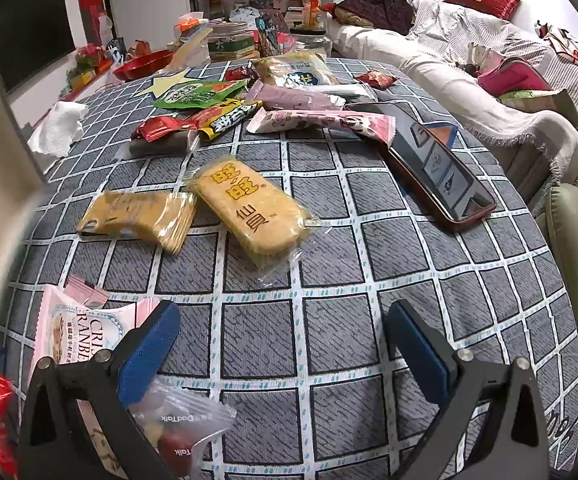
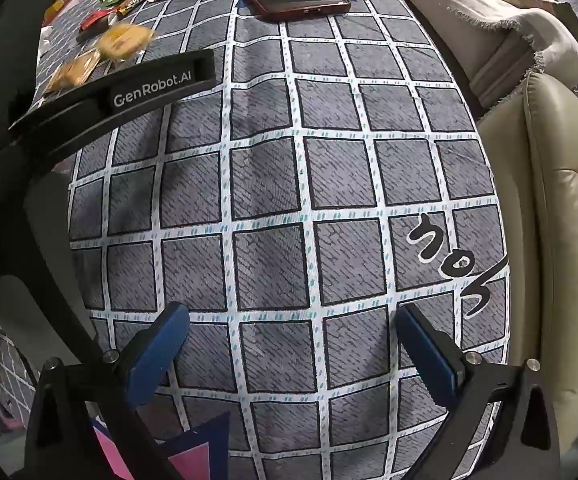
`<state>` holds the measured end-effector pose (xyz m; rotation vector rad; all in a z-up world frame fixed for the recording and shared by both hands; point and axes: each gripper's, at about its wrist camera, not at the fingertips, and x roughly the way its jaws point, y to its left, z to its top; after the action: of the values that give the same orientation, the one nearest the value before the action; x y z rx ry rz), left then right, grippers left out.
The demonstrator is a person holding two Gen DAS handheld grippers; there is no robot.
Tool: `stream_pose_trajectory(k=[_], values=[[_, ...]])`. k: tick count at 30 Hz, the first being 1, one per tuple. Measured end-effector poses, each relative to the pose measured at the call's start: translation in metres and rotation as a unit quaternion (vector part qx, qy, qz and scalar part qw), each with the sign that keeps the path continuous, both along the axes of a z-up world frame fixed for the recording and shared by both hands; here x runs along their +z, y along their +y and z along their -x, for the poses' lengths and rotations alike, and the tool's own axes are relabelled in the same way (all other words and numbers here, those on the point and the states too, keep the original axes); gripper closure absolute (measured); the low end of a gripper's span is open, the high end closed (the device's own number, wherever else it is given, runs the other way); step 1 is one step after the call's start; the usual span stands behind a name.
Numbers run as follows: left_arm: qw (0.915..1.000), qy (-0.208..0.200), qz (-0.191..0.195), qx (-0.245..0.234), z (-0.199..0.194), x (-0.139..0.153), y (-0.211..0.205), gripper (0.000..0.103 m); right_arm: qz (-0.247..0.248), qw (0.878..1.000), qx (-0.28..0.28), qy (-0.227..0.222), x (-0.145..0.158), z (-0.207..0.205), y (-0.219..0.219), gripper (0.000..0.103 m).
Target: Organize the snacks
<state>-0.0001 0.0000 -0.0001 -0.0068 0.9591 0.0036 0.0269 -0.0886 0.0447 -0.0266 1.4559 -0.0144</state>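
Hovering over the checked tablecloth (image 1: 329,344), your left gripper (image 1: 281,320) and right gripper (image 2: 293,324) both hang with jaws apart, holding nothing. Just ahead lies the rice cracker packet (image 1: 249,208): light, brittle, crinkly-slick film, so pinch across its width gently. Farther back sits the snack pile (image 1: 257,96).

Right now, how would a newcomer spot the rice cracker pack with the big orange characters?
Start at the dark phone on the checked tablecloth. Left of it, mid-table, lie two yellow packs; take the nearer-to-phone rice cracker pack. Unlike its neighbour, it carries bold orange characters.
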Motion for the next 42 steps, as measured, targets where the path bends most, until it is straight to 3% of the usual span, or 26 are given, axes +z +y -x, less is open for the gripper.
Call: stream_pose_trajectory(k=[27, 42], values=[[1.0, 0.0, 0.0, 0.0, 0.0, 0.0, 0.0, 0.0, 0.0, 0.999, -0.011, -0.038, 0.001, 0.035, -0.007, 0.0], [1.0, 0.0, 0.0, 0.0, 0.0, 0.0, 0.0, 0.0, 0.0, 0.994, 0.01, -0.113, 0.008, 0.056, -0.004, 0.0]])
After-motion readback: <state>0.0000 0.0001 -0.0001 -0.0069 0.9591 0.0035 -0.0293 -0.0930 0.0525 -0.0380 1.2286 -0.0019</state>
